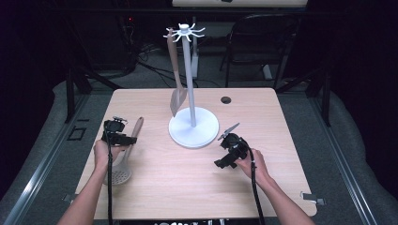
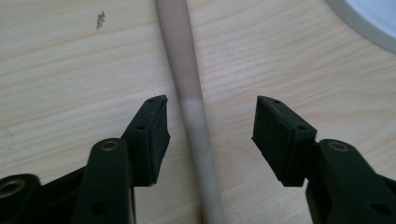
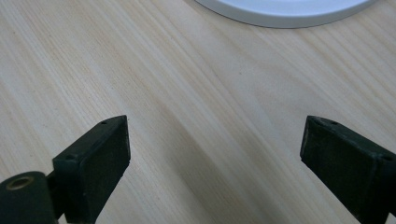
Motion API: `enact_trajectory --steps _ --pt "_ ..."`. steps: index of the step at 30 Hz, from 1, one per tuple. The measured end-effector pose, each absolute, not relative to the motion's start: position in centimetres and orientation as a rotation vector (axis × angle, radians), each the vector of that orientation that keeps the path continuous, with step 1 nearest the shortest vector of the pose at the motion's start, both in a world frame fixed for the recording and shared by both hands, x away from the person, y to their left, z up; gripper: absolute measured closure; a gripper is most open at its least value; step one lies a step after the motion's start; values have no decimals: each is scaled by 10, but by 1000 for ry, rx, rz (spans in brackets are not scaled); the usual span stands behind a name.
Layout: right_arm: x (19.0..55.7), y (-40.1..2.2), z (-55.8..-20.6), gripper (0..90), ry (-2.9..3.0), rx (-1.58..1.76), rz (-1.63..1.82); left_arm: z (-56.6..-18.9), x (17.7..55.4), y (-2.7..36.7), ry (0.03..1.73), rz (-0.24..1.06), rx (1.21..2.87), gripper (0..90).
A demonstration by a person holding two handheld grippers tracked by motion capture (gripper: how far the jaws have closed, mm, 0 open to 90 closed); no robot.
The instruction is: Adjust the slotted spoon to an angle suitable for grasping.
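Stand base (image 3: 285,11): your right gripper view's top edge cuts it off.
Ladle handle (image 2: 191,112): runs past top and bottom edges between your left gripper's (image 2: 210,135) jaws.

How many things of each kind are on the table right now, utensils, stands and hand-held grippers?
Utensils: 2, the spatula hanging on the rack and the slotted spoon lying flat
Stands: 1, the white utensil rack
Hand-held grippers: 2, the left hand-held gripper and the right hand-held gripper
Total: 5
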State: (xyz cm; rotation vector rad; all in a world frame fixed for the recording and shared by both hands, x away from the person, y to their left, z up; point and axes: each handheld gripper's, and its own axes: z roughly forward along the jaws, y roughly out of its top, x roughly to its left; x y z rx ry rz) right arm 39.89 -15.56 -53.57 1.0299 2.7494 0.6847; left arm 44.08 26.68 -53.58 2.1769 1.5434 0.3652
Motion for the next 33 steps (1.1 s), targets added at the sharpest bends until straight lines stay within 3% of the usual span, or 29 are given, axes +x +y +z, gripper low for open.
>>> enact_trajectory --steps 10,24,33 --pt "399 -157 -536 85 2756 1026 664 -553 449 267 1602 337 2218 716" --pt "399 -158 -537 87 2772 1027 659 -547 436 263 1529 256 2320 760" --pt "399 -156 -539 87 2783 1024 653 -548 440 262 1526 249 2312 712"
